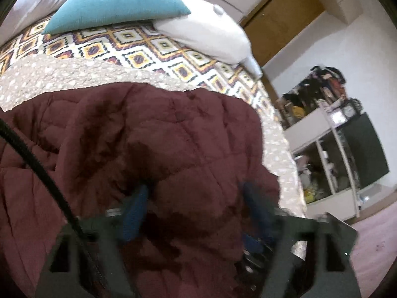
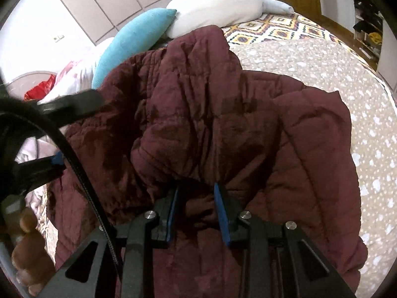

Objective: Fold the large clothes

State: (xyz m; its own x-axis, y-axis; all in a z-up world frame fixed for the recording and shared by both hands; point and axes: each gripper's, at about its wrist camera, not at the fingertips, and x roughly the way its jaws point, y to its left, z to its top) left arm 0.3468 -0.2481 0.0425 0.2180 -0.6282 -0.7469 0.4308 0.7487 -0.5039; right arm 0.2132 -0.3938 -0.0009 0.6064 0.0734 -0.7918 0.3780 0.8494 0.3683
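Observation:
A maroon quilted jacket lies bunched on the bed and fills both views. My left gripper is over it with its blue-padded jaws wide apart, the fabric bulging between them. My right gripper has its jaws closed on a gathered fold of the jacket, which bulges up from between the blue pads. The left gripper also shows at the left edge of the right wrist view, with the hand that holds it below.
The jacket rests on a beige speckled blanket over a diamond-patterned bedspread. A teal pillow and a white pillow lie at the bed's head. Cluttered shelves and a wooden door stand to the right.

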